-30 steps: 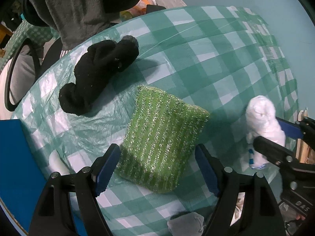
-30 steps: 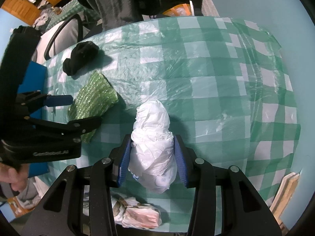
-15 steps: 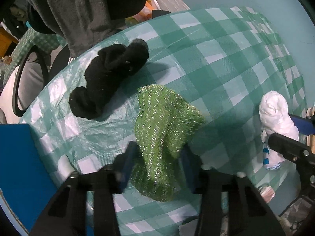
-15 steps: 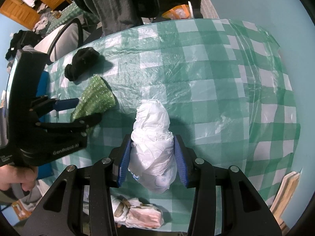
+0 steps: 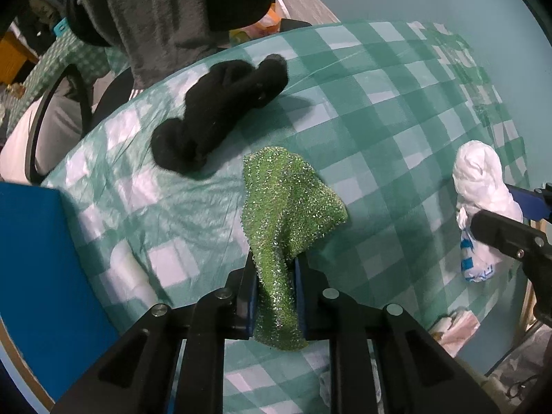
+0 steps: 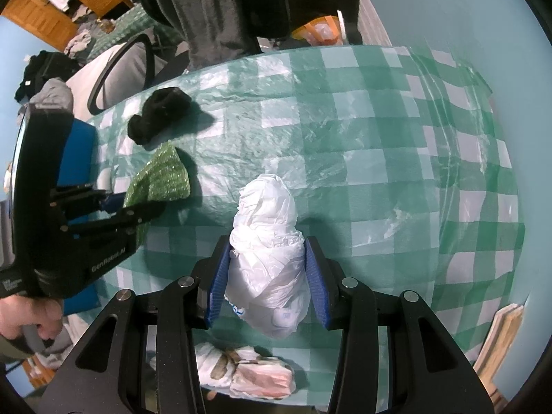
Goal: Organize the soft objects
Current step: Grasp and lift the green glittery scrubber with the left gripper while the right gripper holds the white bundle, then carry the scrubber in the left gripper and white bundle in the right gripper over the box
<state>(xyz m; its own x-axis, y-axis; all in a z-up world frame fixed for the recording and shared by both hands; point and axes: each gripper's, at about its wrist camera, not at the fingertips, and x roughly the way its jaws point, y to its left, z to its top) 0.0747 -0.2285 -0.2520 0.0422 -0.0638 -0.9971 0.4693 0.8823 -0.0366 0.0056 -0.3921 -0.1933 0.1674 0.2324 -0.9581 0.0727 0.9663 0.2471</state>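
My left gripper [image 5: 276,289] is shut on a glittery green scrub cloth [image 5: 286,207], pinching its near end so it bunches up off the green checked tablecloth [image 5: 396,120]. The cloth also shows in the right wrist view [image 6: 158,179]. A black sock bundle [image 5: 220,110] lies beyond it, also visible in the right wrist view [image 6: 158,114]. My right gripper [image 6: 267,279] is shut on a crumpled white plastic bag [image 6: 269,241], which shows at the right of the left wrist view [image 5: 479,186].
A blue box [image 5: 41,276] stands at the table's left edge. A small wrapped packet [image 6: 245,372] lies at the near table edge under my right gripper. A person in grey clothing [image 6: 220,3] and a chair [image 6: 117,65] stand beyond the far edge. A pale blue wall [image 6: 465,17] bounds the right.
My left gripper has closed from wide open onto the green cloth and lifted it, bunching it. My right gripper has stayed shut on the white bag.
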